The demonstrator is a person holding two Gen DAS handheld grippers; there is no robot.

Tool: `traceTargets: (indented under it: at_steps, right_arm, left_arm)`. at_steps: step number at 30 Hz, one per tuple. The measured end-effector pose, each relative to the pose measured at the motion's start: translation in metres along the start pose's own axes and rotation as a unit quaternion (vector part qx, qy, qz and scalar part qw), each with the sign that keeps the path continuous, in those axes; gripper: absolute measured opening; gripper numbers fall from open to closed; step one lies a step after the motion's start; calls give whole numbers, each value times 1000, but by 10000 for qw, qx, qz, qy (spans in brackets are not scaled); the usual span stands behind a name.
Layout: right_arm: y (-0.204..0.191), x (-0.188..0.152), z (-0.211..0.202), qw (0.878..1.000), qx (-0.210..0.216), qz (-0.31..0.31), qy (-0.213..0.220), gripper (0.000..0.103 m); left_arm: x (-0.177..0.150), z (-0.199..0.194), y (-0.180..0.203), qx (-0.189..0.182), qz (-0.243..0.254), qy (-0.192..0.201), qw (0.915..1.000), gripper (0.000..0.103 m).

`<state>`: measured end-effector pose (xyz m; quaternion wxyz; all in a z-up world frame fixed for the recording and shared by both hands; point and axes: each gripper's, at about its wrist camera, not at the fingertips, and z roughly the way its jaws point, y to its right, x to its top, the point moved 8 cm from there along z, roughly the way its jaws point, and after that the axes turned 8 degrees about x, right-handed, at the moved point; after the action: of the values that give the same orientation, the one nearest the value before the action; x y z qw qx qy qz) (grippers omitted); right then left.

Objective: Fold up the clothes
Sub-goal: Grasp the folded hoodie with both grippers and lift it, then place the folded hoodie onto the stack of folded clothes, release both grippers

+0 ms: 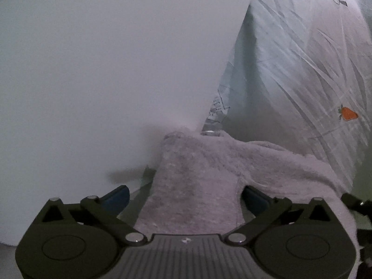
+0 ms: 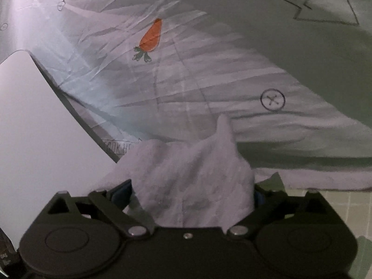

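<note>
A fluffy pale lilac garment [image 1: 197, 174] lies heaped in front of me on a printed sheet. In the left wrist view it runs between the blue pads [image 1: 116, 196] of my left gripper [image 1: 184, 195]. The jaws stand wide; the left pad is clear of the cloth and the right pad sits at its edge. In the right wrist view the same garment [image 2: 193, 174] bunches up in a peak between the fingers of my right gripper [image 2: 189, 193]. Those jaws are wide too, and the cloth lies loose over the pads [image 2: 121, 193].
The crumpled pale sheet [image 2: 209, 81] bears a carrot print [image 2: 151, 37], a circled cross [image 2: 272, 99] and lettering. A plain white surface [image 1: 93, 69] fills the left. Tiled floor [image 2: 344, 209] shows at lower right. A dark piece of gear [image 1: 355, 203] pokes in at the right edge.
</note>
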<state>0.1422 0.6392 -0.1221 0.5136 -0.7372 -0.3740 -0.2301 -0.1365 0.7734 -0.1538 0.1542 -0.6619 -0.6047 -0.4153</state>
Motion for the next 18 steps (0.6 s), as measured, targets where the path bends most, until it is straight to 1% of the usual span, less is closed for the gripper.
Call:
traceTargets:
  at_steps: [3,6,8,10,13,16,18]
  right_arm:
    - [6,13,-3,9998,-157,-30,131,98]
    - [15,24,-23,9969,-671,2,415,98]
    - [17,27,-35,9962,-743,4,447,98]
    - [14,22,-49,9961,-781,-76,397,99]
    - [6,9,-71,9947,-923,-290,342,102]
    - [-2,-6,-98,9930,-1024,-446,376,103]
    - [-8,-16,-116,9918,-1066,-539,450,103]
  left_arm:
    - [2,-10,1,144,85,55,9998,103]
    - [7,-25,-3,440,178,208,9987,103]
    - [9,-40,-3,574,168,350,9976,103]
    - [9,-56,-6,789,132,456,9958,103]
    - [1,-85,-13,972,237,534,9935,103]
    - [-6,-110,-9,998,307,677,9922,103]
    - [-13,-132,-5,1014,299,923,9901,103]
